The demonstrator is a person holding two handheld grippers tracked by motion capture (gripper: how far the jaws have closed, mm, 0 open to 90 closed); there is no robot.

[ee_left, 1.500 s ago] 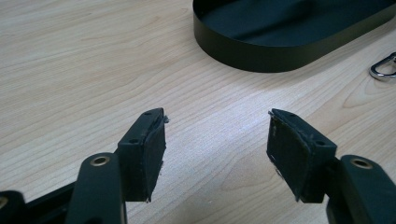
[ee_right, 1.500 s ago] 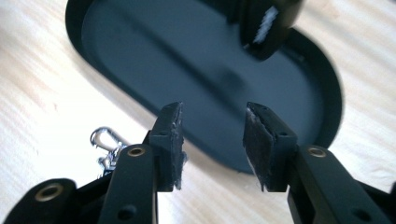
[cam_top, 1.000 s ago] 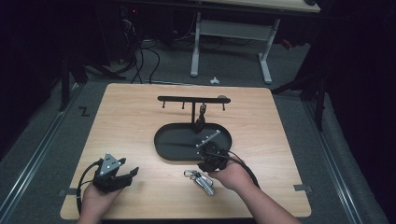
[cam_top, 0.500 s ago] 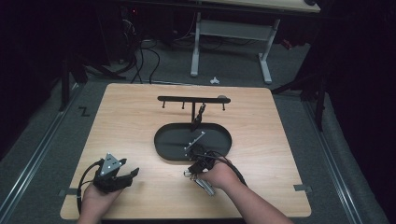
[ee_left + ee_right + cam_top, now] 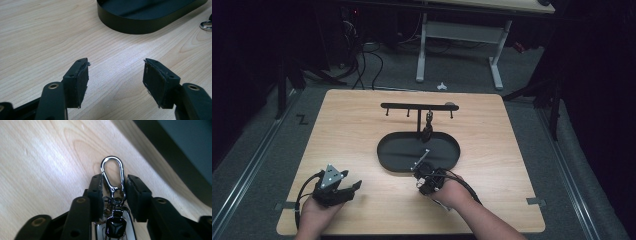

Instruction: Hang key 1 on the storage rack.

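A keychain with a silver carabiner clip [image 5: 112,170] and a dark fob lies flat on the wooden table. My right gripper [image 5: 113,178] is down over it. Its jaws have just been closing and stand narrowly apart, with the clip between the pads. The left pad touches the clip, and a thin gap shows at the right pad. In the high view the right gripper [image 5: 428,181] sits just in front of the black oval tray [image 5: 384,155]. My left gripper [image 5: 349,186] rests at the near left, and its jaws [image 5: 116,66] are wide open with nothing between them.
A black stand with several hooks [image 5: 417,106] rises from the tray's far side, and a dark key item [image 5: 428,127] hangs from one hook. In the left gripper view the tray wall [image 5: 130,23] lies ahead, with a silver ring [image 5: 206,25] at the right edge.
My right gripper has come down from the tray's front edge, toward the near side, onto the keychain, which the hand now covers in the high view. The left gripper has kept still.
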